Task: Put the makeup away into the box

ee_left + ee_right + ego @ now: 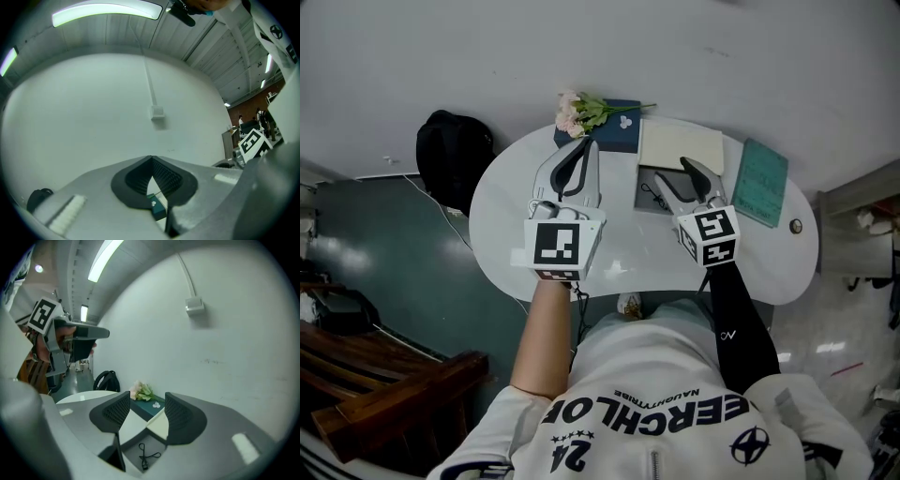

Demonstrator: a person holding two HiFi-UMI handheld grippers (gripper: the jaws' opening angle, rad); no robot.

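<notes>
No makeup item is visible in any view. An open box point(649, 201) with a grey inside lies on the white table, its cream lid point(680, 146) folded back; a thin black cord point(145, 455) lies in it. My right gripper point(684, 173) hovers over this box, open and empty; in the right gripper view point(146, 411) the lid point(158, 423) shows between the jaws. My left gripper point(586, 142) is held over the table's left half, tips together with nothing held. In its own view point(151, 158) a dark teal box point(157, 206) shows through the gap below the tips.
A bunch of pink flowers point(577, 111) lies on the dark teal box point(619, 137) at the table's far edge. A teal booklet point(759, 182) and a small round object point(795, 225) are at the right. A black backpack point(450, 150) sits on the floor to the left. White wall behind.
</notes>
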